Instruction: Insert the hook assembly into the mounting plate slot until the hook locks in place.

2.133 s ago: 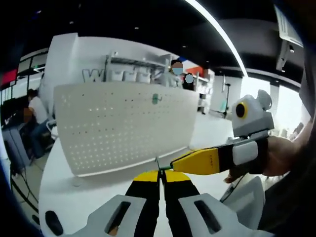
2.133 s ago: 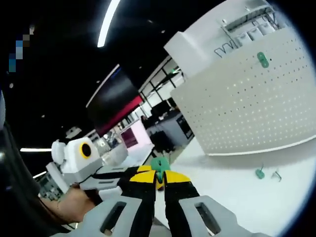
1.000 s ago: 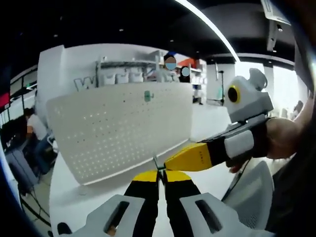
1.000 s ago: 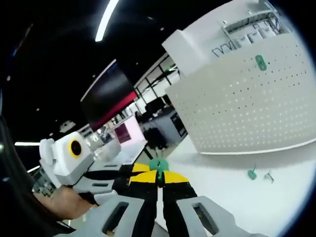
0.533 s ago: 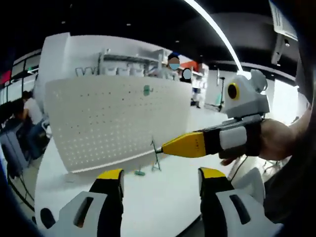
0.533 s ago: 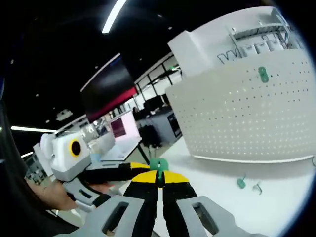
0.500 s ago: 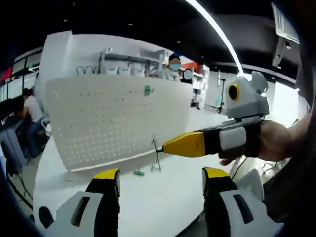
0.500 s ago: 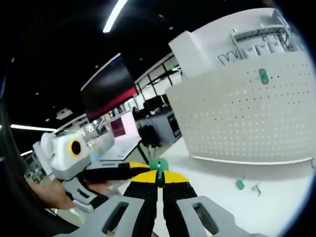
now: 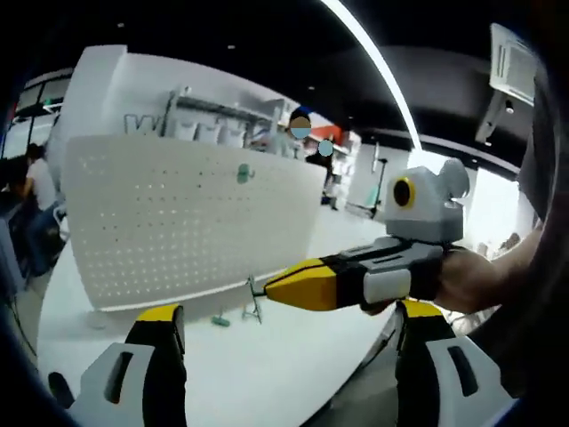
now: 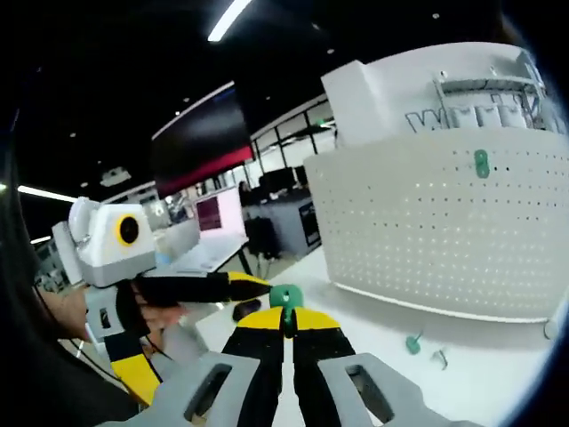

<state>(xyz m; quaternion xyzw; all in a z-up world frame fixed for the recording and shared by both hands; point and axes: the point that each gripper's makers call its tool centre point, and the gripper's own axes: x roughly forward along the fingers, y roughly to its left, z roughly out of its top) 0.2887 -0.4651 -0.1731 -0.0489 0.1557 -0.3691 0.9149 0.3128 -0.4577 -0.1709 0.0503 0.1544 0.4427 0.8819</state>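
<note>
In the right gripper view my right gripper (image 10: 286,314) is shut on the hook assembly, whose green head (image 10: 284,296) pokes up between the yellow tips. In the left gripper view that same right gripper (image 9: 270,289) reaches in from the right, with the assembly's thin wire tip (image 9: 252,286) at its nose. My left gripper (image 9: 291,336) stands wide open with nothing between its jaws, just below the right one. The white perforated mounting plate (image 9: 178,227) (image 10: 444,231) stands upright on the table beyond, some way from both grippers. A green piece (image 9: 242,173) (image 10: 481,163) sits high on it.
On the white table (image 9: 267,369) before the plate lie a loose green piece (image 9: 219,320) (image 10: 413,343) and a bare wire hook (image 9: 254,311) (image 10: 439,358). One of the left gripper's fingers (image 10: 227,285) juts in from the left. People stand behind the plate (image 9: 300,133).
My left gripper, shut at the assembly's tip a second ago, has opened wide and let go. The right gripper still holds the assembly. Both views have shifted slightly.
</note>
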